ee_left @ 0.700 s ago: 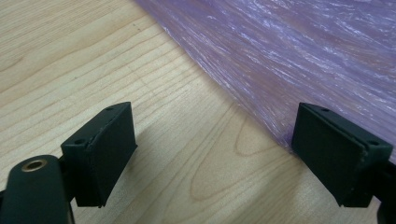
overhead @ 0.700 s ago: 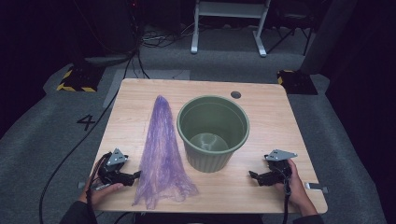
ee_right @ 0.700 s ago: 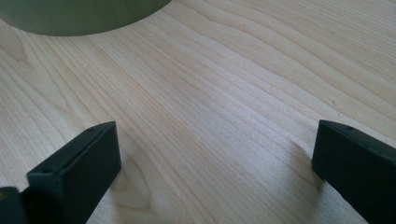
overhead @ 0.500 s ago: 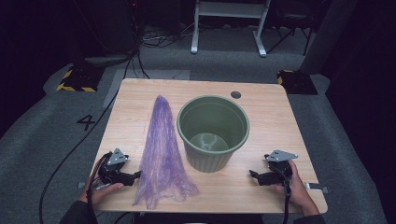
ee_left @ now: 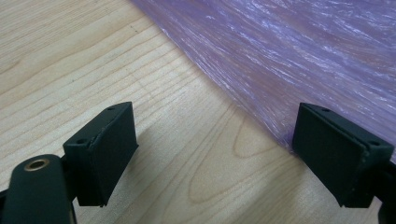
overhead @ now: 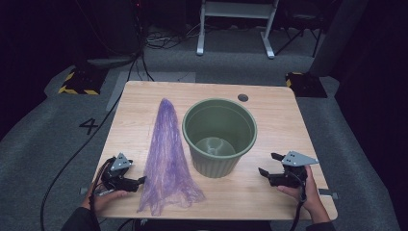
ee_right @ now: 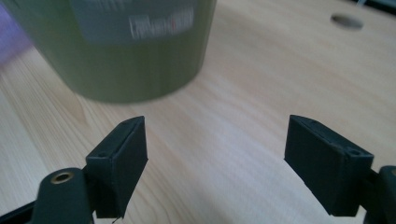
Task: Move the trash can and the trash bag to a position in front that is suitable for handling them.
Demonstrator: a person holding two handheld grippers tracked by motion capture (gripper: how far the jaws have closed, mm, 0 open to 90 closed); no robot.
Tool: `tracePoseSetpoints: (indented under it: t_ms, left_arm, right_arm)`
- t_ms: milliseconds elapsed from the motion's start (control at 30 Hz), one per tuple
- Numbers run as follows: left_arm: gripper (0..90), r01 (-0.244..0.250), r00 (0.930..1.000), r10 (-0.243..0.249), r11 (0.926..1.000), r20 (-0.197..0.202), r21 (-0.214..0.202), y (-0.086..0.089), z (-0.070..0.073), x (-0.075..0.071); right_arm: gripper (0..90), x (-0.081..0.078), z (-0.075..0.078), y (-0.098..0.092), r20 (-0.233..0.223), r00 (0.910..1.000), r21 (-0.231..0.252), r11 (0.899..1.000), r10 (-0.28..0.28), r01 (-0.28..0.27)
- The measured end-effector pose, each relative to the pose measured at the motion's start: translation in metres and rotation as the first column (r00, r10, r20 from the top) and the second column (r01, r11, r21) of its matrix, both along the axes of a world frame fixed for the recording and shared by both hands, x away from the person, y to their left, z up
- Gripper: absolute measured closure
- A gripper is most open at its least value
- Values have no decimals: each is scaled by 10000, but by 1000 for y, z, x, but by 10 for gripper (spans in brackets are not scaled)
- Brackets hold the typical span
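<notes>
In the high view, a round green plastic bucket [overhead: 220, 136] stands mid-table on the light wooden table [overhead: 274, 110], with a crinkled purple plastic bag [overhead: 167, 154] flat beside it; a painted "4" [overhead: 89, 126] marks the floor.

In the left gripper view, the left gripper [ee_left: 219, 158] gapes wide, holding nothing, 1 jaw at the bag's edge.

In the right gripper view, the right gripper [ee_right: 217, 163] gapes wide and empty; the bucket's label [ee_right: 161, 21] is blurred, unreadable.

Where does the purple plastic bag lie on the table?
In the high view, the purple plastic bag lies flat left of the green bin, its wide end beside the left gripper.
</notes>
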State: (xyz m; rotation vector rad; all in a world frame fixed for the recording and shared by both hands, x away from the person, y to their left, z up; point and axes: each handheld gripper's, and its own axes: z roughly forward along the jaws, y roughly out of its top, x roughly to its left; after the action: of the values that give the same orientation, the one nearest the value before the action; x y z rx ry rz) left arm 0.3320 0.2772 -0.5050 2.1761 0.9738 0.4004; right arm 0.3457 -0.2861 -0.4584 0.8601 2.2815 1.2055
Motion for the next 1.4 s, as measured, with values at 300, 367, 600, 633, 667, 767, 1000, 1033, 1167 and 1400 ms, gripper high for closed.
tracePoseSetpoints:
  t_ms: [300,367,600,633,667,767,1000,1033,1167,1400]
  left_arm:
    - [136,-15,10000,15,10000,-3,8,0,0,0]
    - [136,-14,10000,14,10000,-2,9,0,0,0]
    - [136,-3,10000,3,10000,-11,9,0,0,0]
    - [136,-2,10000,2,10000,-13,8,0,0,0]
    - [136,-4,10000,4,10000,-14,6,0,0,0]
    - [136,0,10000,0,10000,-16,4,0,0,0]
    - [135,35,10000,-35,10000,-21,40,0,0,0]
    - [135,32,10000,-32,10000,-21,37,0,0,0]
    - [135,33,10000,-33,10000,-19,38,0,0,0]
    - [135,39,10000,-39,10000,-20,31,0,0,0]
  right_arm:
    - [212,-3,48,20,911,9932,400,9963,727,-766]
    - [212,-3,52,22,1019,9917,429,9956,785,-832]
    - [216,-8,76,31,1487,9830,369,9928,1075,-1141]
    - [221,-10,82,33,1700,9789,404,9918,1129,-1214]
    - [222,-11,85,34,1791,9769,407,9912,1169,-1261]
    - [222,-13,93,38,1851,9724,369,9878,1421,-1514]
    - [227,-14,112,53,1947,9578,419,9738,2116,-2237]
    - [227,-15,114,57,1976,9549,354,9718,2218,-2331]
    - [227,-16,121,70,1954,9453,82,9634,2613,-2681]
    - [232,-13,122,92,1528,9250,-156,9367,3479,-3497]
